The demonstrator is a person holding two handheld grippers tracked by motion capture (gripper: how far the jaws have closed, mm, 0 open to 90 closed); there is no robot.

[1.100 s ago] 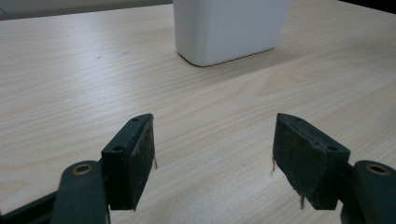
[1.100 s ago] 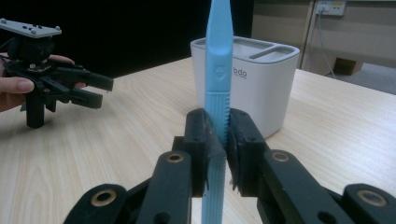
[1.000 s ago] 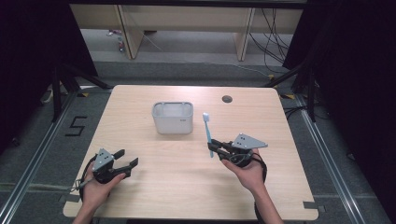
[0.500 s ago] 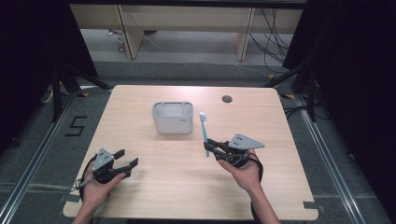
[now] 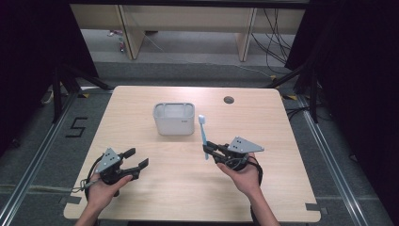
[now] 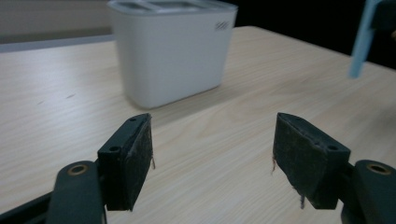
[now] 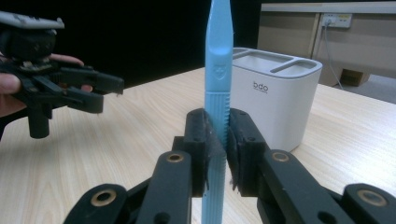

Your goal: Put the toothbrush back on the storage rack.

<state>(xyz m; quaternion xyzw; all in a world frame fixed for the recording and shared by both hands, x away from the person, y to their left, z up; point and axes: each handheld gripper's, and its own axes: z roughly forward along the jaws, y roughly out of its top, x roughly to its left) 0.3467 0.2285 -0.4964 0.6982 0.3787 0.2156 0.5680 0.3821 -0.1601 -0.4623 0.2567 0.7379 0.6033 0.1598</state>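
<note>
We saw the right gripper (image 7: 217,140) clamp a slim light-blue plastic toothbrush (image 7: 218,84) upright near the glossy white rounded-rectangular plastic holder (image 5: 174,118), while the left gripper (image 6: 212,158) gaped wide over pale woodgrain table (image 5: 282,122).

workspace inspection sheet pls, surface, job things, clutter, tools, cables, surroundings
surface: light wooden table, round hole near its far edge
job's things: white holder with top compartments, standing at table centre; light blue toothbrush held upright beside it, off the table
clutter: nothing seen
grippers: left tool open and holding nothing, low over the near left of the table; right tool shut on the toothbrush handle
cables: black cable loops at the left tool; more cables on the floor at far right
surroundings: dark curtains on both sides, wooden furniture legs beyond, a "5" marked on the floor
</note>
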